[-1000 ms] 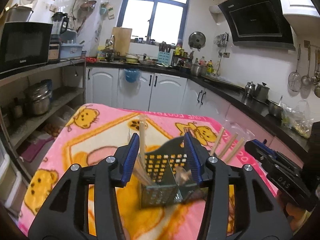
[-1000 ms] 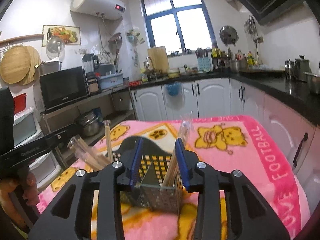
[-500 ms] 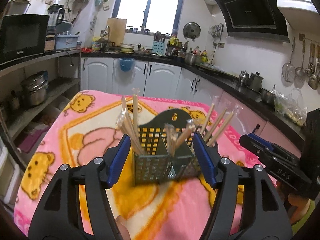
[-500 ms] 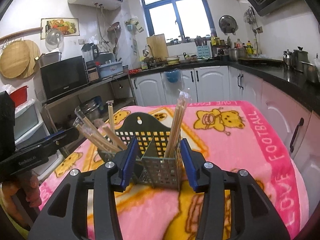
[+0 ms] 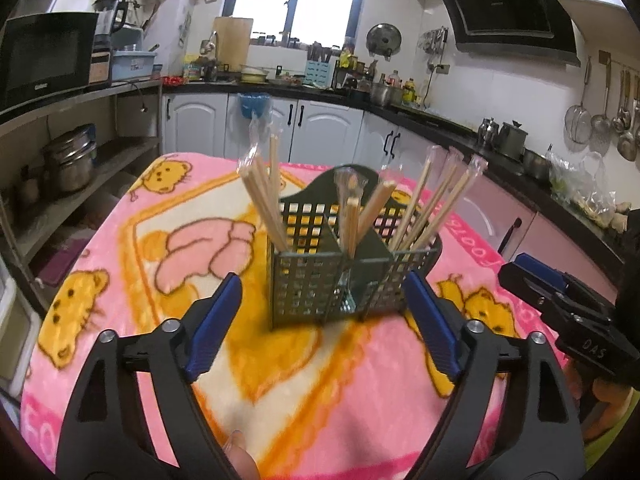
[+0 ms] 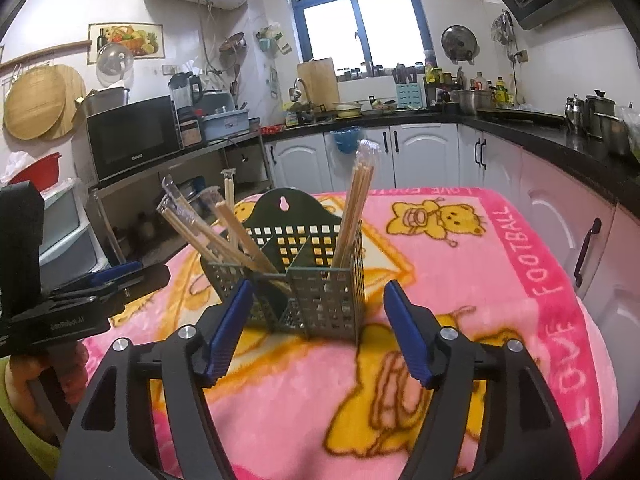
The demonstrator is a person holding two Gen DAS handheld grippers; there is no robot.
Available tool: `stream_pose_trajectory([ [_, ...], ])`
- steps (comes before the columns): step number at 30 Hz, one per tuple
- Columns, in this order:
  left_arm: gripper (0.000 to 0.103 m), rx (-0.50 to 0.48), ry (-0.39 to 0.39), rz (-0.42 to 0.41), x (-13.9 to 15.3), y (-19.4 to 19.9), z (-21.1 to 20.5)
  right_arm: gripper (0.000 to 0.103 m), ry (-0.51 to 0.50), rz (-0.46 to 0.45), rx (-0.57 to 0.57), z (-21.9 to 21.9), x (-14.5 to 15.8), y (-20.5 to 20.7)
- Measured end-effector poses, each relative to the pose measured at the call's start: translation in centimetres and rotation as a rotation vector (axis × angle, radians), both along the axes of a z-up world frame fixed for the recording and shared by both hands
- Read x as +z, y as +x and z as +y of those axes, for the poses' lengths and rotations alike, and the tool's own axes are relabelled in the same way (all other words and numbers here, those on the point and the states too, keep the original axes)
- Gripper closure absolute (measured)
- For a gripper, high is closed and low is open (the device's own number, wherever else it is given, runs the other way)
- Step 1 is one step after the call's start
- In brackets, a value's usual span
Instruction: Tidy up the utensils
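Green mesh caddy (image 5: pixel 344 280) stands on the pink blanket (image 5: pixel 160 240); its wrapped chopsticks (image 5: pixel 264 200) lean, so a bump could tip them. My left gripper (image 5: pixel 320 320) angles down, jaws opening, empty. From the right wrist, my right gripper (image 6: pixel 320 328) does likewise, just short of the caddy.

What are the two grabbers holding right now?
Nothing. The left gripper and right gripper are both opening, with no pads touching anything. The chopsticks stand in the green basket on the pink blanket.
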State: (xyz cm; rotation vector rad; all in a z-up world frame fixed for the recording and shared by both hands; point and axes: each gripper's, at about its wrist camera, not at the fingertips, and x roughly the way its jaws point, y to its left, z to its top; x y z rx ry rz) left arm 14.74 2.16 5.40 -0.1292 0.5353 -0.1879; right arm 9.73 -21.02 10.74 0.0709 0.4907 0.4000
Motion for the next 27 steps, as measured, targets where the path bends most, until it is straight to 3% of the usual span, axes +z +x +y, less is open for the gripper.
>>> stream_pose_trajectory([
  [6,0.011,0.003,-0.001,0.030,-1.5,-0.5,0.2,0.031,-0.017,0.012,-0.011,0.1,-1.0,-0.7],
  [14,0.011,0.017,0.003,0.027,-2.7,-1.2,-0.1,0.020,-0.035,0.021,-0.022,0.2,-2.7,-1.7],
  [22,0.011,0.055,0.018,0.012,-4.1,-1.9,0.2,0.016,-0.039,0.029,-0.040,0.0,-4.4,-2.3],
  [27,0.011,0.063,0.019,-0.020,-4.7,-2.5,0.1,0.010,-0.038,-0.026,-0.071,-0.1,-5.0,-3.2],
])
